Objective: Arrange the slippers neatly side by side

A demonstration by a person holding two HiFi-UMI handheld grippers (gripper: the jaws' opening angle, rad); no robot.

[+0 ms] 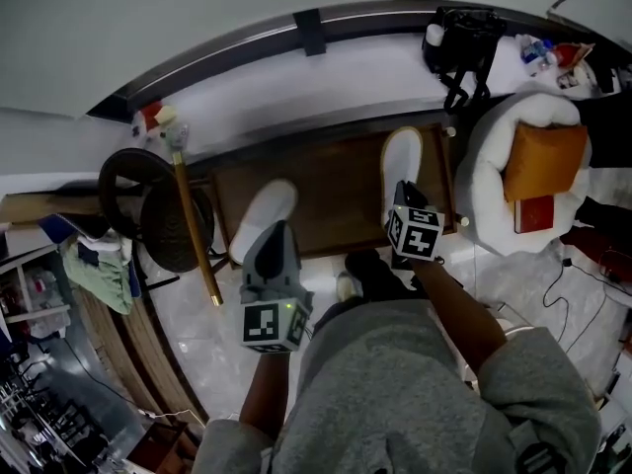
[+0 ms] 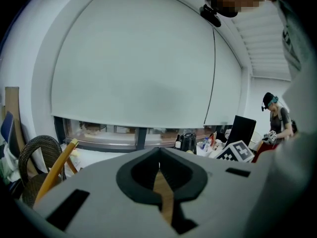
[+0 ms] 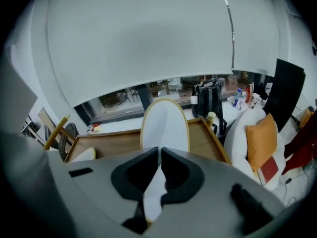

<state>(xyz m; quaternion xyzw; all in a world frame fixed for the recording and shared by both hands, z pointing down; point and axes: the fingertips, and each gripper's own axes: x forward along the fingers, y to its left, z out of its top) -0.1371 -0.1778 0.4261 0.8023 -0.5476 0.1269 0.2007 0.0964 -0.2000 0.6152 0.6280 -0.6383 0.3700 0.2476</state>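
- Head view: you had two slippers on the wooden tray (image 1: 336, 200). The left slipper (image 1: 265, 213) lay at its near-left corner and the right slipper (image 1: 402, 158) by its right edge, well apart.
- Left gripper view: your left gripper (image 2: 159, 157) was clenched on nothing.
- Right gripper view: your right gripper (image 3: 159, 155) pinched the right slipper's (image 3: 164, 125) heel. So thin a hold could slip and drop it askew.

Two white slippers on a brown tabletop (image 1: 336, 200).
The left slipper (image 1: 265, 213) lies tilted and the right slipper (image 1: 402, 164) lies straight, well apart. The left tongs (image 1: 277, 229) reach the left slipper's heel, and the right tongs (image 1: 405, 190) reach the right slipper's heel.
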